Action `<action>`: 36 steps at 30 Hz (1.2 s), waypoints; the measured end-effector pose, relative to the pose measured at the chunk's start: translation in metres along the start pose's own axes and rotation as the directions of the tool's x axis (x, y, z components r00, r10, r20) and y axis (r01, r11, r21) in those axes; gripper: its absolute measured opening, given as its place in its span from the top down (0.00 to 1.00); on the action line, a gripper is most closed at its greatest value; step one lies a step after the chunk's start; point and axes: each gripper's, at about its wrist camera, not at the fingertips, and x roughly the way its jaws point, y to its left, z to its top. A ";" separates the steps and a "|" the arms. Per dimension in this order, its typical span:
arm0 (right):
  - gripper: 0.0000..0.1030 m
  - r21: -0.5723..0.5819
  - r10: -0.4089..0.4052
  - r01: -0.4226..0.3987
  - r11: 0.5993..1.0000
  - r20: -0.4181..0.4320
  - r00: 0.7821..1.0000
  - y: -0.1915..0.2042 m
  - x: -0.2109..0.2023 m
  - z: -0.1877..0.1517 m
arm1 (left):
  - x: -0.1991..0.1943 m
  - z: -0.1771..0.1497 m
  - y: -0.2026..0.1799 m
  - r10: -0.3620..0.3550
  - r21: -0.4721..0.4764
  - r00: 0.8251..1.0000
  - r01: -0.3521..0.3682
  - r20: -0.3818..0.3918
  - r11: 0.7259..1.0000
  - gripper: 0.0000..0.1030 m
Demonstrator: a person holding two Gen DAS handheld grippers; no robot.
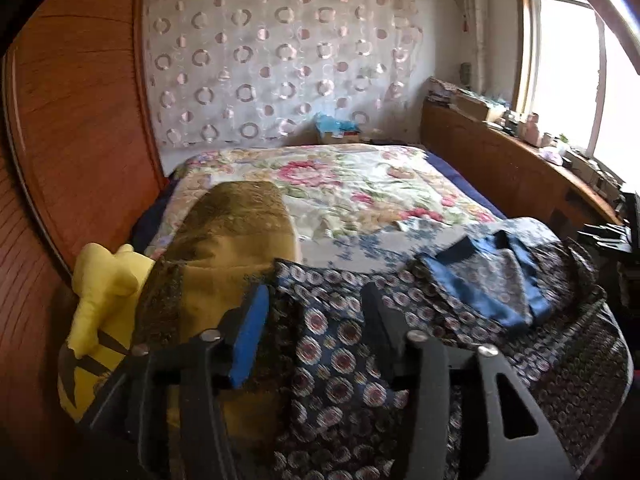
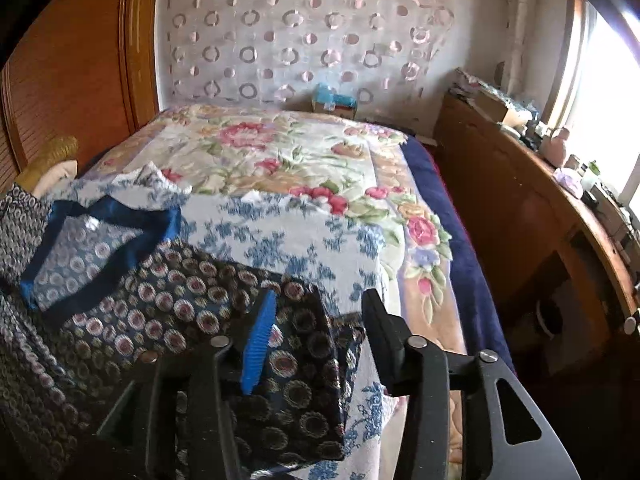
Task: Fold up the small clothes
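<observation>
Floral bedspread [image 2: 280,152] covers the bed, and the garment [image 1: 340,340] lies near its foot, spread wide with collar [image 2: 92,248] showing — folding looks barely begun. Left gripper [image 1: 316,332] and right gripper [image 2: 320,324] hover over it, jaws apart, holding nothing. Only the left view shows the yellow toy [image 1: 104,280].

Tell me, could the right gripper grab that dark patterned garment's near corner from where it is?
Probably yes. The right gripper has its jaws open, and the corner of the patterned garment lies right between them on the bed, with nothing covering it.
</observation>
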 end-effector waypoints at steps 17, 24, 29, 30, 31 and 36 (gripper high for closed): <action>0.51 0.024 0.238 -0.237 0.971 -0.114 0.965 0.075 0.089 0.027 | -0.028 -0.047 -0.029 -0.056 0.033 0.998 0.056 -0.005 0.998 0.29; 0.72 -0.035 0.199 -0.207 0.978 -0.166 0.966 0.092 0.108 0.037 | -0.032 -0.058 -0.034 -0.074 0.019 0.997 0.075 -0.008 0.997 0.29; 0.97 -0.103 0.236 -0.246 0.964 -0.104 0.966 0.093 0.088 0.030 | -0.035 -0.062 -0.037 -0.064 0.021 0.998 0.064 0.002 0.998 0.29; 0.97 -0.111 0.247 -0.253 0.961 -0.066 0.967 0.092 0.076 0.028 | -0.037 -0.063 -0.037 -0.065 0.018 0.998 0.065 0.005 0.998 0.29; 0.97 -0.111 0.247 -0.253 0.961 -0.066 0.967 0.092 0.076 0.028 | -0.038 -0.064 -0.036 -0.069 0.013 0.998 0.069 0.007 0.998 0.29; 0.97 -0.141 0.300 -0.279 0.950 0.161 0.940 0.080 -0.006 0.008 | -0.049 -0.064 -0.036 -0.074 0.006 0.997 0.074 0.035 0.997 0.29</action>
